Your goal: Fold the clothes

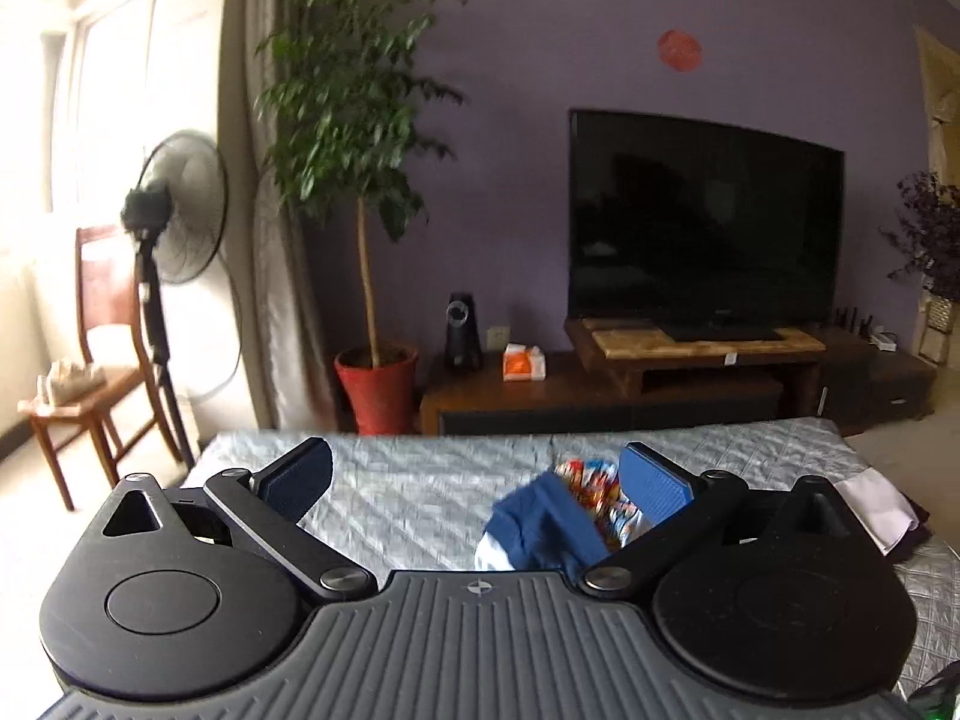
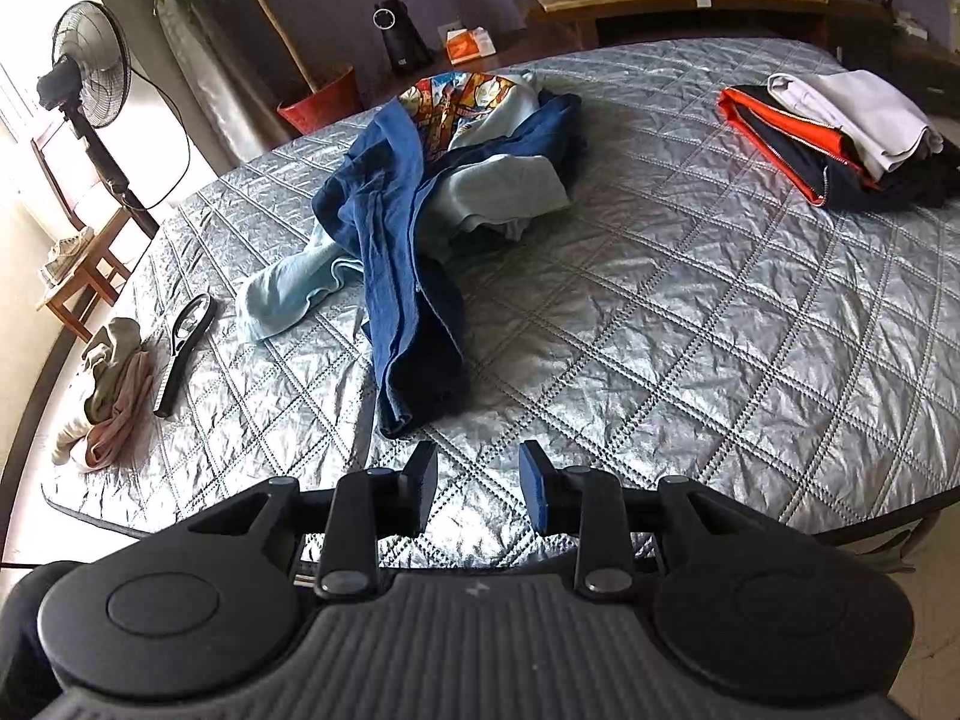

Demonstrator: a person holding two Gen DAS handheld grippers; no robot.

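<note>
While the left gripper (image 1: pixel 477 480) hangs above the bed with its blue-padded jaws spread wide and nothing between them, its camera looks level across the grey quilted bed cover (image 1: pixel 420 480) toward the purple wall. A crumpled heap of blue and cartoon-print clothes (image 1: pixel 558 516) lies on the cover below the right-hand finger, blurred. Beyond the far edge stand a black flat television (image 1: pixel 705 222) on a dark wooden stand (image 1: pixel 600 390), a leafy tree in a red pot (image 1: pixel 375 384) and a black pedestal fan (image 1: pixel 174 210).

From the right wrist view, the right gripper (image 2: pixel 478 486) points down at the near edge of the cover (image 2: pixel 690 330), its jaws partly apart and empty. The same heap (image 2: pixel 420 192) sprawls across the middle of the bed, a dark blue garment trailing toward the near edge, well short of the fingers. Toward the far right corner sits a folded stack of white, orange and dark clothes (image 2: pixel 840 132). Along the left edge lie a black-handled tool (image 2: pixel 183 348) and, just beside it, a small bundle of beige and pink cloth (image 2: pixel 111 396).
</note>
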